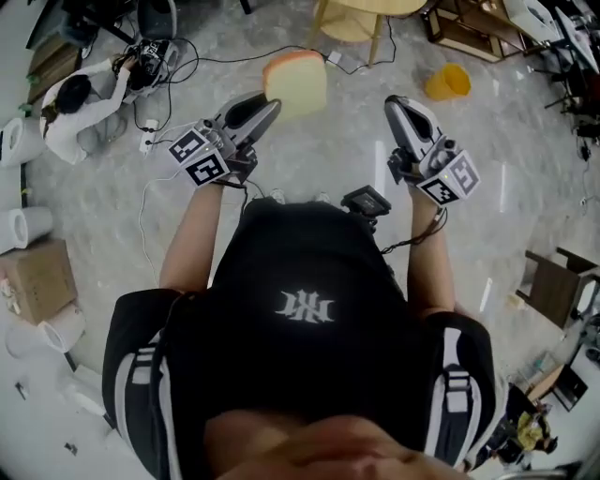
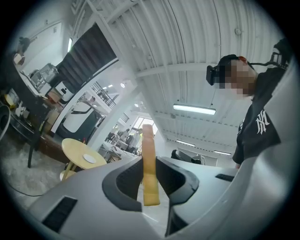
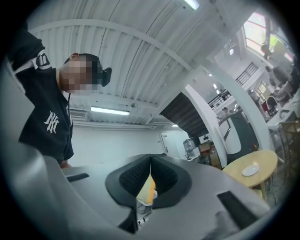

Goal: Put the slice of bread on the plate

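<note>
A thick yellow slice of bread [image 1: 295,82] is held up in the air by my left gripper [image 1: 270,105], which is shut on its lower edge. In the left gripper view the slice [image 2: 149,164] stands edge-on between the two dark pads [image 2: 123,180]. A small white plate [image 2: 89,159] lies on a round yellow table [image 2: 77,151], far off to the left of the bread. My right gripper [image 1: 401,105] is level with the left one, shut and holding nothing. The right gripper view shows the same plate [image 3: 250,170] and table [image 3: 262,161] at its right edge.
The table's edge and legs [image 1: 361,19] stand ahead across a grey marbled floor. A yellow object [image 1: 448,82] lies on the floor at right. A person in white [image 1: 80,103] crouches at top left among cables. A cardboard box [image 1: 37,281] sits left, a wooden chair [image 1: 553,281] right.
</note>
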Demonstrator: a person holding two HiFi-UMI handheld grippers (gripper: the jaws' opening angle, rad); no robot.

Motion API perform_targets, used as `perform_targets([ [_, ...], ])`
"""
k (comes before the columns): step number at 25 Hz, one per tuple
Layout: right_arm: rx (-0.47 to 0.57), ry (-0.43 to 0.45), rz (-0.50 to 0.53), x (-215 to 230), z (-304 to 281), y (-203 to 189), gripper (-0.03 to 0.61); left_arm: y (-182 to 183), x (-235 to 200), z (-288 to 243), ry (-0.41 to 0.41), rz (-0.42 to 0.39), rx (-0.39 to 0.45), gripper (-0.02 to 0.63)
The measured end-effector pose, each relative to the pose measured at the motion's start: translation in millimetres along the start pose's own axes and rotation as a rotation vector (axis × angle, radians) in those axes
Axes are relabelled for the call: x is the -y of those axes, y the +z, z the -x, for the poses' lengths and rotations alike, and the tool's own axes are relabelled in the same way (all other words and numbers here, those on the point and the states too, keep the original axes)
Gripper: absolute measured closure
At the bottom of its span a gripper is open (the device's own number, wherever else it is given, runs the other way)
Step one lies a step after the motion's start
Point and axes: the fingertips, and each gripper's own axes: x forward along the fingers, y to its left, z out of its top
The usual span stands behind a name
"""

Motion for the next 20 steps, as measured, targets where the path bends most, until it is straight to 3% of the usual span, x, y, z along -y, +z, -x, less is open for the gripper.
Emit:
perform_targets([
  [4,-0.073,-0.006,0.029,0,-4,-11,0.574,-3,-1,3,0.001,0.021,-0.005,0.517],
  [12,-0.12,-0.096,0.023,22,7,-17,0.574,-5,-4,4,0.002,0.049,-0.032,0.517],
  [20,-0.166,-0.097,0.052,26,15,-18,0.574,1,-1,2,-0.012,0.042,-0.029,0.517],
])
